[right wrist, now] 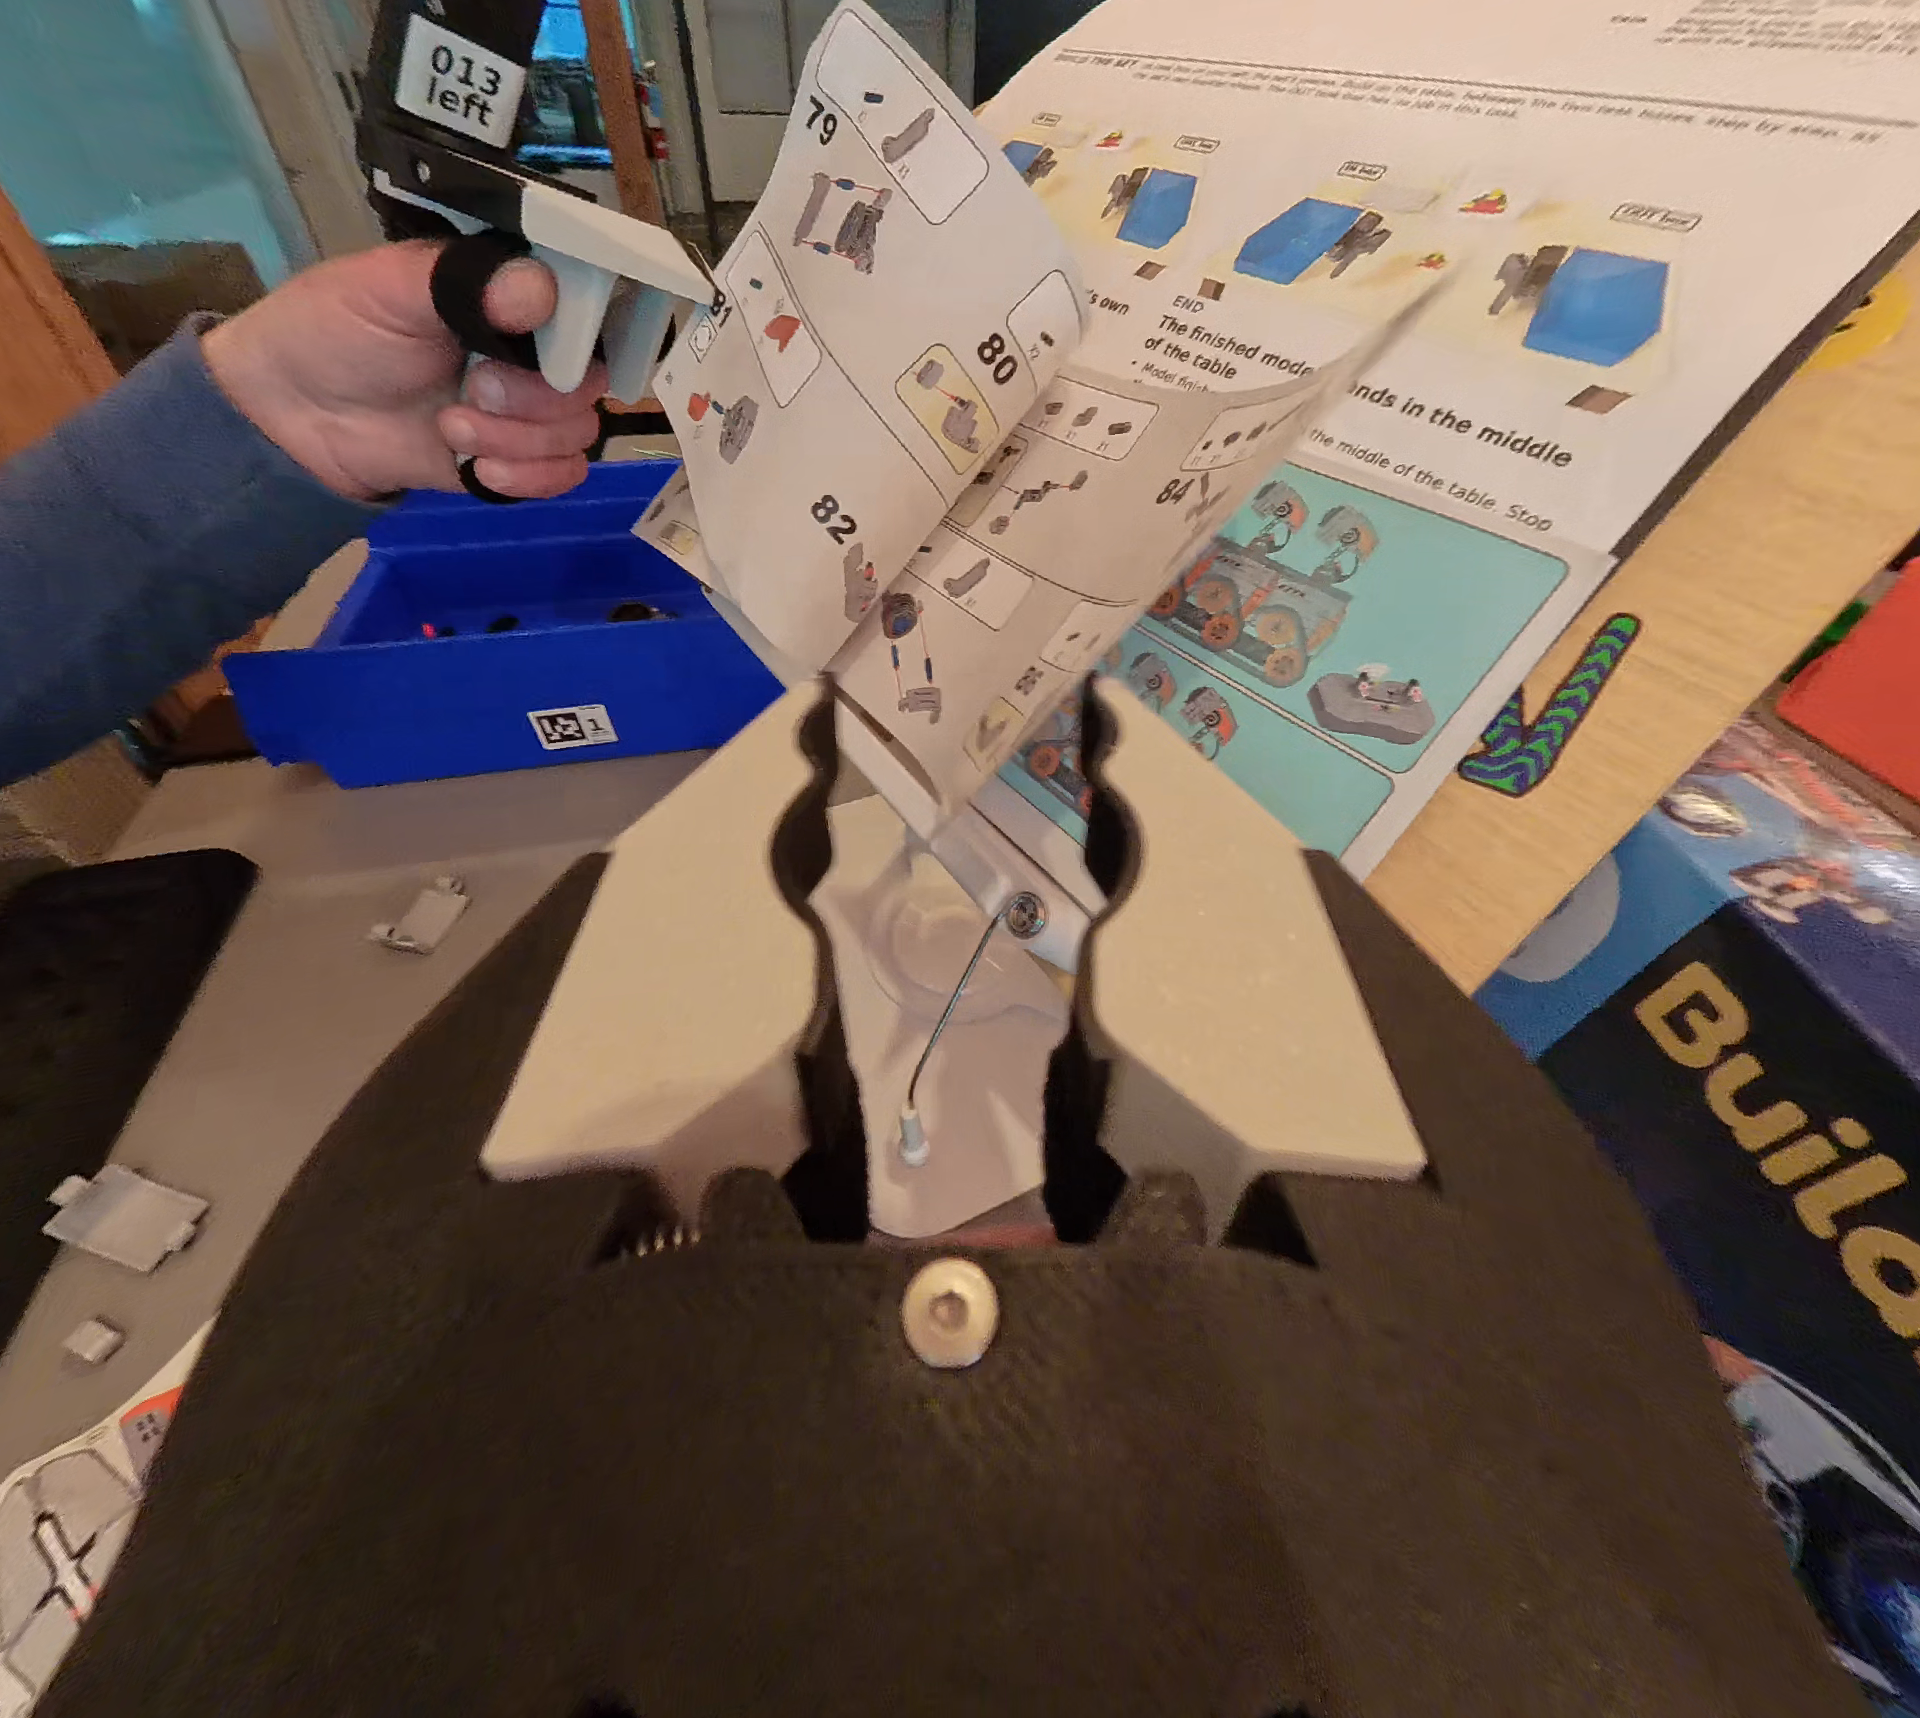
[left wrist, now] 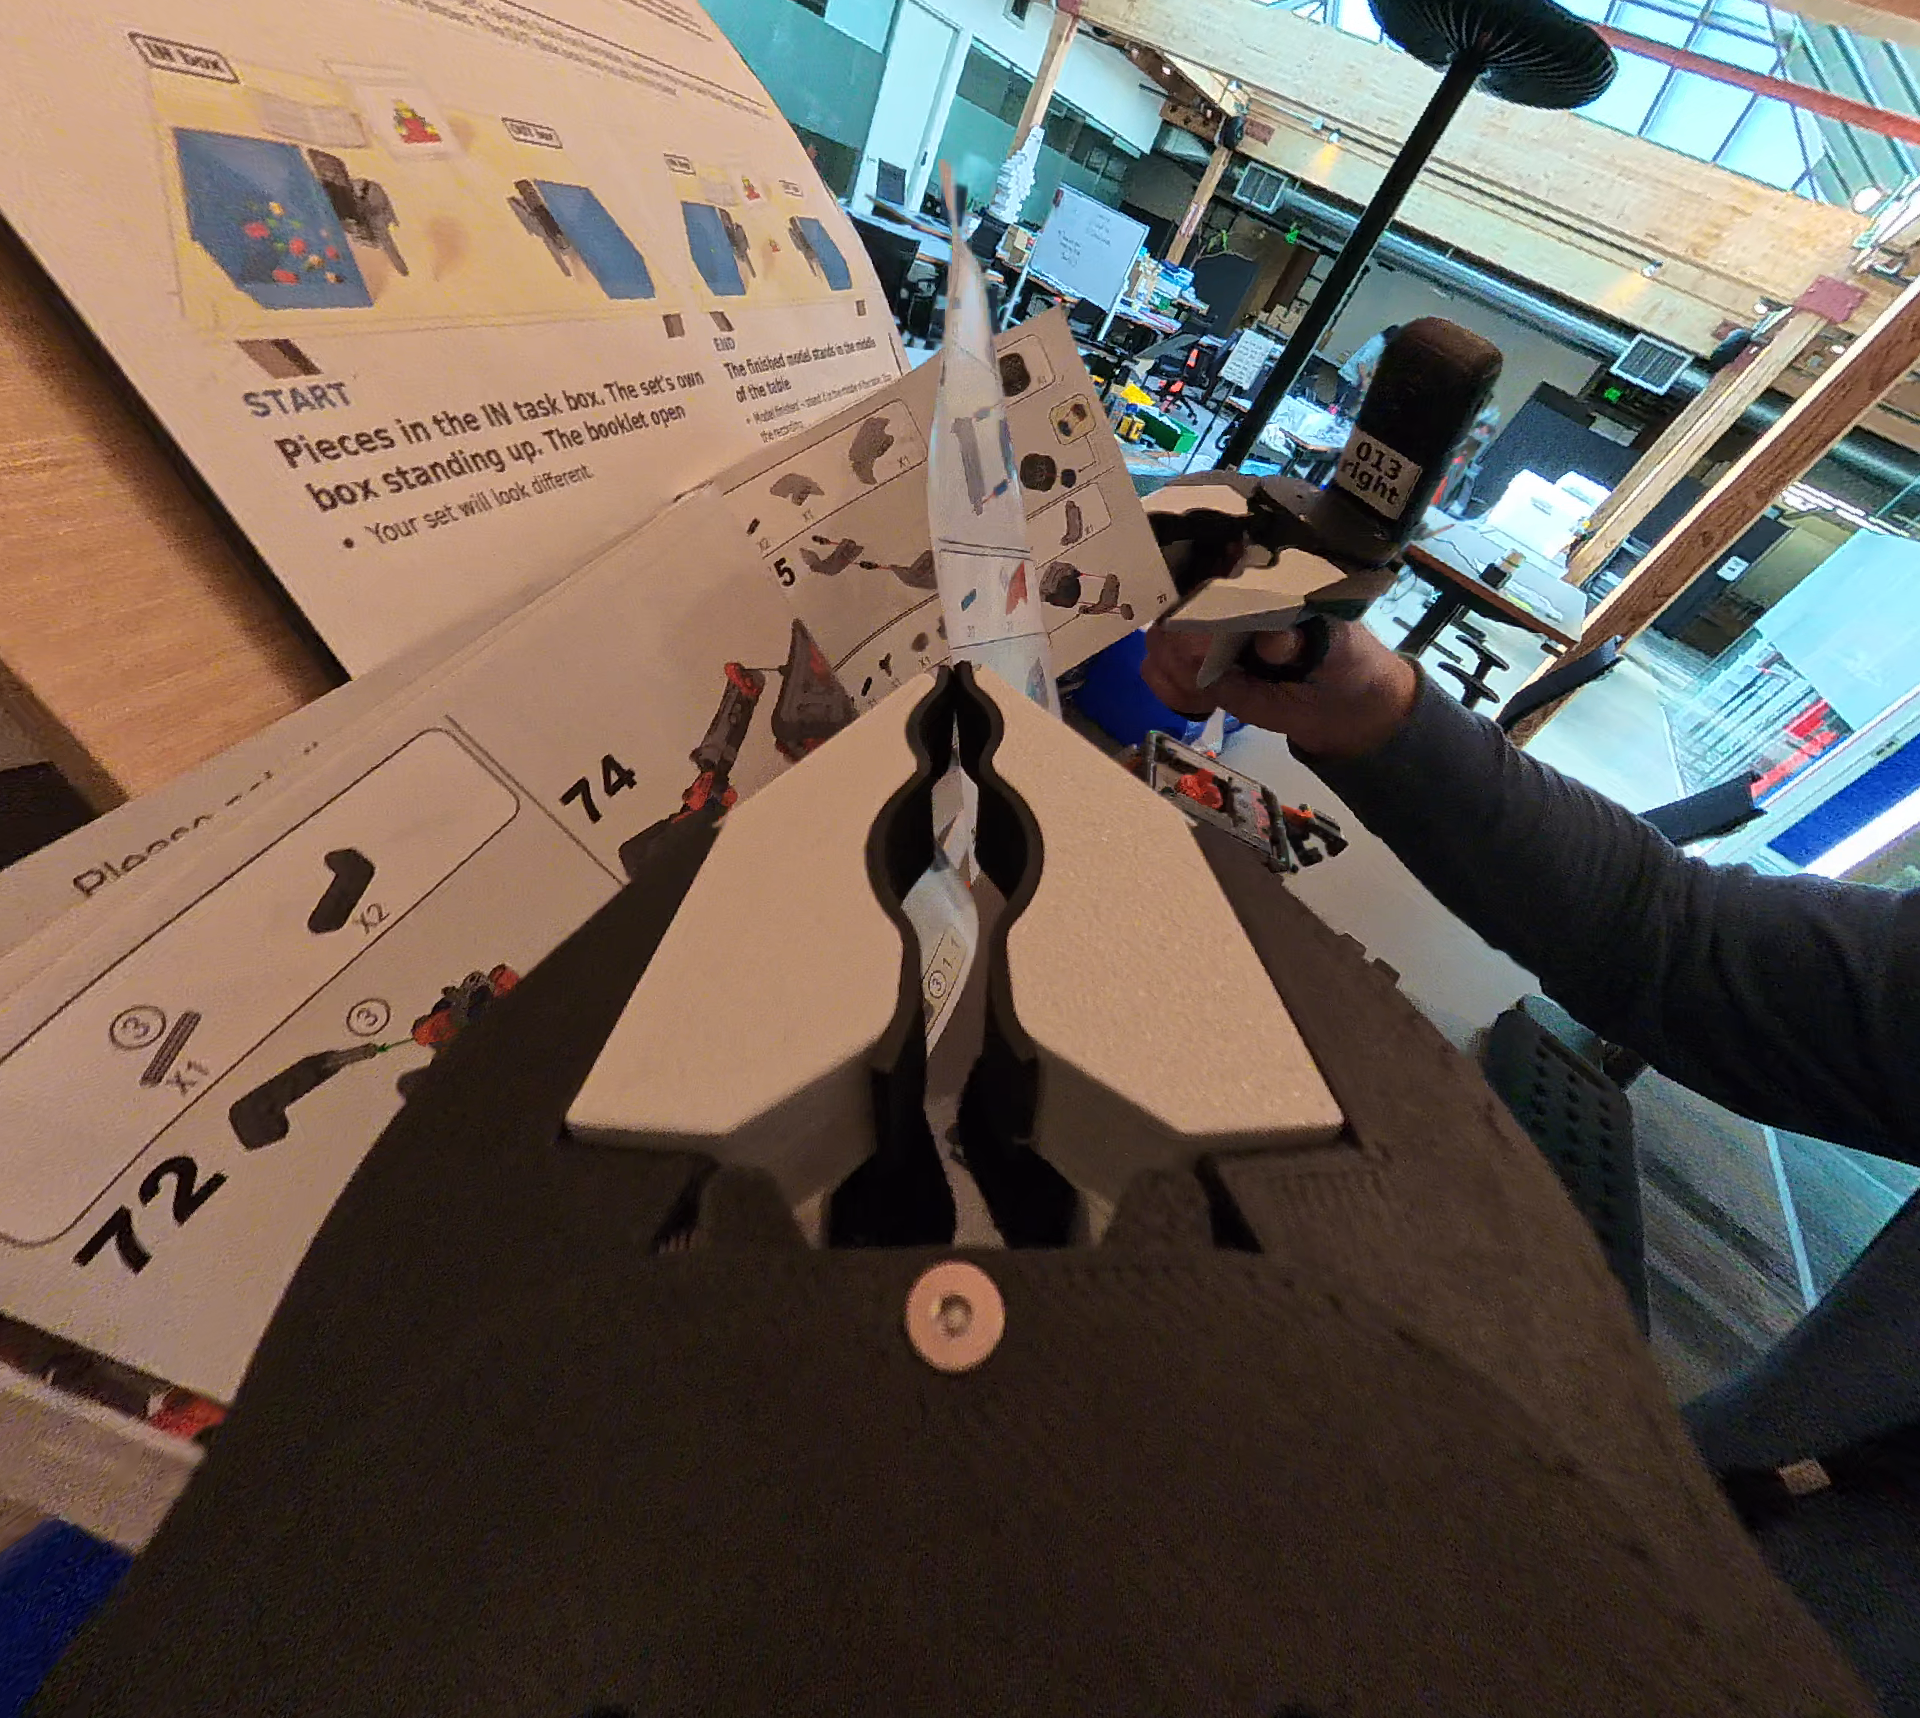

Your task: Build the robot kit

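Observation:
My left gripper (left wrist: 954,683) is shut on the edge of a page (left wrist: 977,463) of an open instruction booklet (left wrist: 416,837), and I see the page edge-on between the fingers. In the right wrist view the left gripper (right wrist: 707,292) pinches that lifted, curled page (right wrist: 894,380). My right gripper (right wrist: 956,697) is open and empty, its tips just in front of the booklet's lower pages (right wrist: 1247,629) and above the white stand with a wire arm (right wrist: 966,993) that props the booklet up. The right gripper (left wrist: 1169,567) also shows in the left wrist view, beside the booklet's far edge.
A large instruction poster (right wrist: 1455,162) leans behind the booklet. A blue bin (right wrist: 499,640) with small parts sits at the left. Small grey pieces (right wrist: 125,1216) lie on the grey table, near a black mat (right wrist: 94,993). A printed set box (right wrist: 1766,1097) is at the right.

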Demonstrator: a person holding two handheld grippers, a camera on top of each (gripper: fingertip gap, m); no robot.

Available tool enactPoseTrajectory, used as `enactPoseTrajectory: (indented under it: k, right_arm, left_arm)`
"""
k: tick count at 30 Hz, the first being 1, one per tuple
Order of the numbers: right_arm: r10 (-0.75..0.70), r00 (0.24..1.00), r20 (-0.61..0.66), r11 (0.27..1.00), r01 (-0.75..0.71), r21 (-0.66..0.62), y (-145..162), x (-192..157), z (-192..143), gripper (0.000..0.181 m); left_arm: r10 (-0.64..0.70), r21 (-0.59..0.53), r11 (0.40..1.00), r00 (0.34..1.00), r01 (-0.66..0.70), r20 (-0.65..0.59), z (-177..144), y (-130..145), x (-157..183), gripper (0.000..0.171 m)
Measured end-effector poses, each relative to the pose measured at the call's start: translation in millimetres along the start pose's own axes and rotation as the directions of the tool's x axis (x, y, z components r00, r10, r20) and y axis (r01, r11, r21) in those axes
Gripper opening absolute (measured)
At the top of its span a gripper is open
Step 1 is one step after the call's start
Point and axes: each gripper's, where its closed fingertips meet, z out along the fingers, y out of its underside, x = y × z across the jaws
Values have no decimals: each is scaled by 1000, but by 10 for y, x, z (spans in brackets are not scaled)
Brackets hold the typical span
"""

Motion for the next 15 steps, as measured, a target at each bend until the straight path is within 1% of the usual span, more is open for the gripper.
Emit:
enactPoseTrajectory:
  k: [1, 2, 3, 4, 7, 11, 13, 15]
  right_arm:
    - [10, 1000, 12, 1000, -10, 0, 9, -9, 12, 25]
    - [17, 1000, 15, 1000, -17, 2, 10, -21, 33, 14]
    - [16, 1000, 23, 1000, -16, 6, -3, -58, 59, 9]
    - [1, 999, 35, 1000, -2, 18, -34, -119, 88, 0]
    - [-63, 996, 58, 998, 61, 27, -118, -345, 232, 0]
    - [-137, 987, 87, 990, 139, -16, -137, -663, 546, 0]
    - [-156, 985, 75, 986, 160, -55, -102, -731, 705, 0]
    - [-221, 973, 61, 971, 225, -75, -78, -784, 821, 0]
  left_arm:
    - [-5, 1, 1000, 1000, 5, -2, -10, 9, -2, 0]
    - [-15, -1, 1000, 1000, 15, -7, -11, 23, -1, 0]
    - [-19, -3, 1000, 1000, 19, -7, -4, 35, 1, 0]
    - [-17, -2, 1000, 1000, 17, -10, 6, 42, 14, 0]
    - [-12, -10, 1000, 999, 11, -32, 56, 71, 96, 0]
    - [-26, -1, 1000, 996, 26, -88, 151, 92, 225, 1]
    - [-50, 1, 999, 986, 51, -156, 186, 95, 343, 16]
    - [-56, -6, 998, 977, 56, -207, 211, 106, 454, 34]
